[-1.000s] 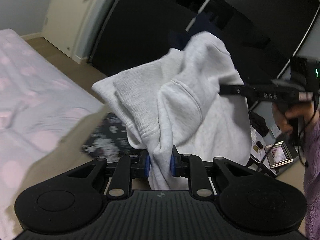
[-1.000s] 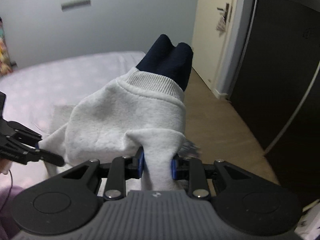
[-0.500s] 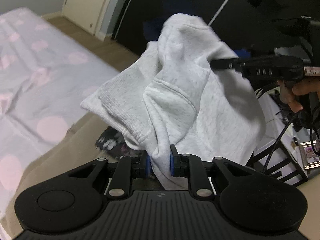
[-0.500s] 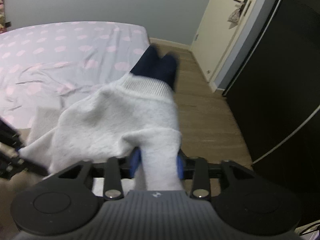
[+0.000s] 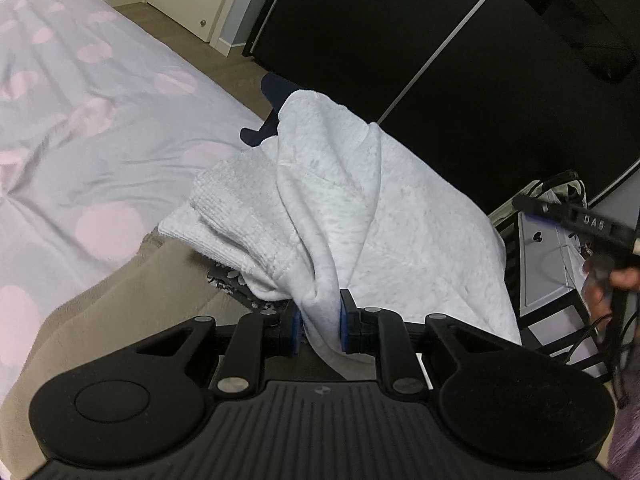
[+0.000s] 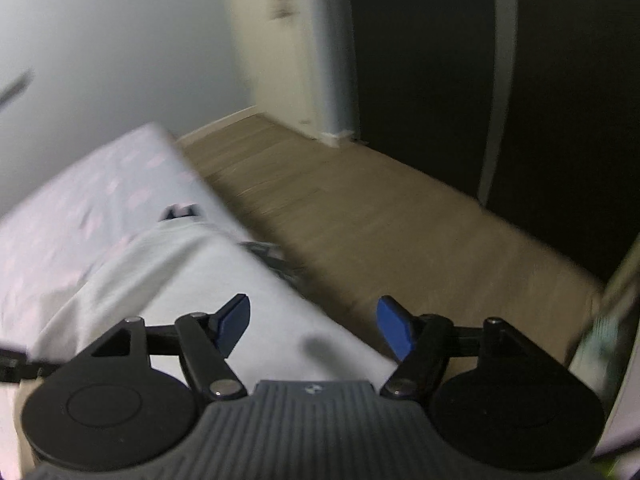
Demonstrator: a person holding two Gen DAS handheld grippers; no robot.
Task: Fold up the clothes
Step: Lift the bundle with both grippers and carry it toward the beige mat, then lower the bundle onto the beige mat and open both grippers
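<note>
Clearly, the left gripper is clenched on a bunched edge of the pale grey sweatshirt, so the garment hangs off that single pinch and drapes down toward the bed with its pink-spotted sheet. A navy garment peeks out behind the top of it. Off to the side, the right gripper has its fingers spread wide with nothing between them; the sweatshirt lies just below it, slack over the bed's edge.
</note>
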